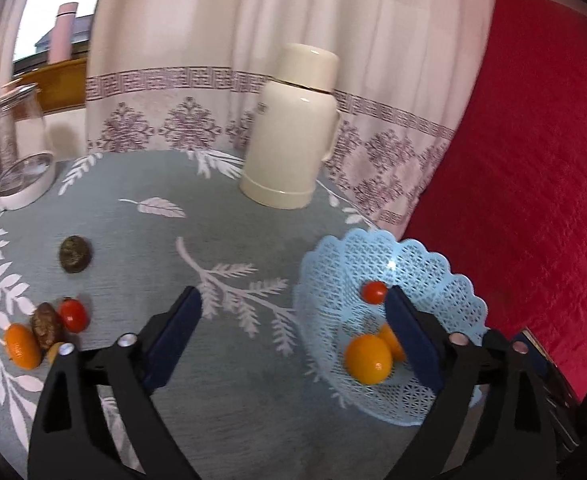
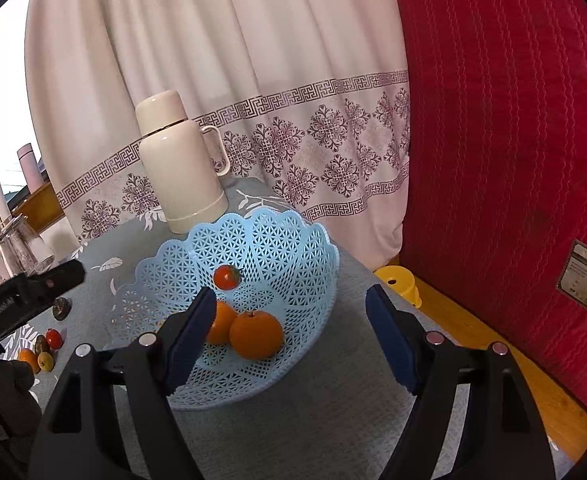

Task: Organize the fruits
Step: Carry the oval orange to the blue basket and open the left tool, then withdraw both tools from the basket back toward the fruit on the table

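Note:
A light blue lattice basket [image 1: 433, 280] [image 2: 293, 240] holds two oranges [image 1: 367, 358] [image 2: 256, 335] and a small red tomato [image 1: 374, 292] [image 2: 226, 277]. On the cloth to its left lie a dark round fruit [image 1: 75, 254] [image 2: 61, 307], a red tomato [image 1: 72, 315] [image 2: 54, 338], a brown fruit [image 1: 46, 330], an orange fruit [image 1: 21, 345] [image 2: 28, 359] and a small yellow one [image 2: 44, 361]. My left gripper [image 1: 293, 300] is open and empty, above the cloth at the basket's left side. My right gripper [image 2: 291, 300] is open and empty above the basket's near side.
A cream thermos [image 1: 293, 128] [image 2: 181, 164] stands behind the basket. A glass jug [image 1: 17, 148] [image 2: 21, 248] is at the far left. A red quilted cushion [image 1: 533, 160] [image 2: 513, 140] is on the right, a curtain behind. A yellow stool [image 2: 399, 282] sits beyond the table's right edge.

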The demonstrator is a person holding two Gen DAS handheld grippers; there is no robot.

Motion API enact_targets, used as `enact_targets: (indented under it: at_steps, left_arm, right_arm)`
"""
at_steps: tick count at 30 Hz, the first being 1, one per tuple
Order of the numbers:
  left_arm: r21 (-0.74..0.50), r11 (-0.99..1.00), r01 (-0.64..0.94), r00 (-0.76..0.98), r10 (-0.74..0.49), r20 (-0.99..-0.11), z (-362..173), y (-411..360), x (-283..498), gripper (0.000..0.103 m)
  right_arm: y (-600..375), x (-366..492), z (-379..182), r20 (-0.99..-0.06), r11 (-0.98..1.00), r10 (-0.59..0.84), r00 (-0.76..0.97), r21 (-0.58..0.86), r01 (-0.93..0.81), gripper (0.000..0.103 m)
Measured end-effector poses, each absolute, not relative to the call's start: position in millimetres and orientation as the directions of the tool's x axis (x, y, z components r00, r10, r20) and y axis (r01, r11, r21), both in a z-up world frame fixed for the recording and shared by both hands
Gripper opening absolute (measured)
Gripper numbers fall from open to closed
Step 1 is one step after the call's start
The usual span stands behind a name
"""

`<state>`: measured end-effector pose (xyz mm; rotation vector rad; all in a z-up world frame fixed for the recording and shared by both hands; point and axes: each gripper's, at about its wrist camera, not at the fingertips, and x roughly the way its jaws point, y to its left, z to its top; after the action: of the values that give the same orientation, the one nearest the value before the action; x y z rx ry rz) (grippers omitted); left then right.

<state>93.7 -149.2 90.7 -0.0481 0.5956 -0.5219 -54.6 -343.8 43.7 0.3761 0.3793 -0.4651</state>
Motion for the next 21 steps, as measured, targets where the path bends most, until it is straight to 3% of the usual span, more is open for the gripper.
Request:
enact_targets:
  at_steps: [21]
  left_arm:
    - [-0.132,0.962,0.239,0.838,-0.273,-0.472,105,-73,96,0.100]
  right_arm:
    - [-335,-50,47,-0.419,0.838,-0.399,0.815,0.194,0.510,0.079]
